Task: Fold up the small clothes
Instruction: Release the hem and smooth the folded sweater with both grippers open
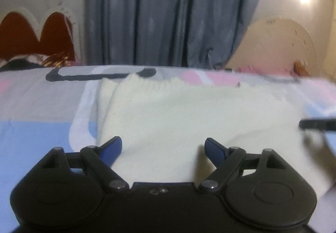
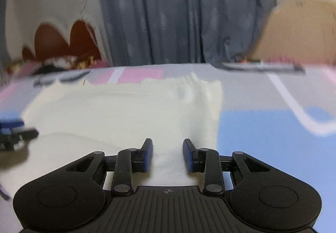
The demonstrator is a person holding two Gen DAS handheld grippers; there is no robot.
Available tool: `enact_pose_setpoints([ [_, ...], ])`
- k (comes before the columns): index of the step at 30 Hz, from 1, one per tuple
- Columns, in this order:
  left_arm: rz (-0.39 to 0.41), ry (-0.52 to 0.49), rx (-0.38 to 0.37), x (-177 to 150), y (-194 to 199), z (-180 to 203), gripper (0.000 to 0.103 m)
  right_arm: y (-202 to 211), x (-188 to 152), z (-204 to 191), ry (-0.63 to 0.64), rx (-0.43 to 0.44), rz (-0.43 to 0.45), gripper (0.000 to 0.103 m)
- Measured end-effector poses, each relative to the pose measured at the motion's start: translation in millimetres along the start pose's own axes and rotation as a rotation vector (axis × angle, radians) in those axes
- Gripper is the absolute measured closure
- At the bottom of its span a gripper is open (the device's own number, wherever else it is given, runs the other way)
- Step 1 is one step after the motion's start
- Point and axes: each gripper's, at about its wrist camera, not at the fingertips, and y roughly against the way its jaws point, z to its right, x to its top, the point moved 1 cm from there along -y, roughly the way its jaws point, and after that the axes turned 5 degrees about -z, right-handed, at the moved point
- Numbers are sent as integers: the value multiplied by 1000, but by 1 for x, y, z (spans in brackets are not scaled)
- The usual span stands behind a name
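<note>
Cream knit, a small garment [image 1: 189, 119], lay spread flat on the bed sheet [image 1: 42, 107], which was patterned in pale blue, pink and grey blocks with white lines. Its ribbed edge lay toward the far side of the bed, nearest the grey curtain [image 1: 157, 12].

My left gripper [image 1: 163, 146] hung low over the near part of the cloth with its blue-tipped fingers [image 1: 114, 146] spread wide apart and nothing between them but the knit underneath; I could not tell whether the tips touched it.

My right gripper [image 2: 167, 154] hovered over the garment's near right part, close to its right edge. Its fingers [image 2: 148, 155] stood partly apart, with a clear gap and the cloth visible through it, not pinched. Each gripper showed blurred at the edge of the other's view, the two well apart across the garment.
</note>
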Motion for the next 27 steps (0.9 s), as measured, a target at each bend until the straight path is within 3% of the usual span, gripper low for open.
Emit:
enact_pose_setpoints([
  [3,21,-4,-64,3,3,29,17,16,2,-34,56,66,60,71],
  [7,-44,-74,-66,-7,-13,61,17,2,-7,-77,155,104,-18,71],
  [10,-56,-146,-21,-28,-5,62,17,-3,-24,-80,211,58,-54,71],
  [14,-42,-111,-14,-50,16,40,17,24,-49,-61,226,23,-45,71],
  [19,-45,-54,-21,-45,24,55,17,35,-50,-65,75,83,-27,71],
  [22,-50,-37,-30,-53,33,63,19,44,-53,-87,104,123,-30,71],
  [27,-62,-58,47,-75,50,53,16,51,-74,-95,176,79,-47,71],
])
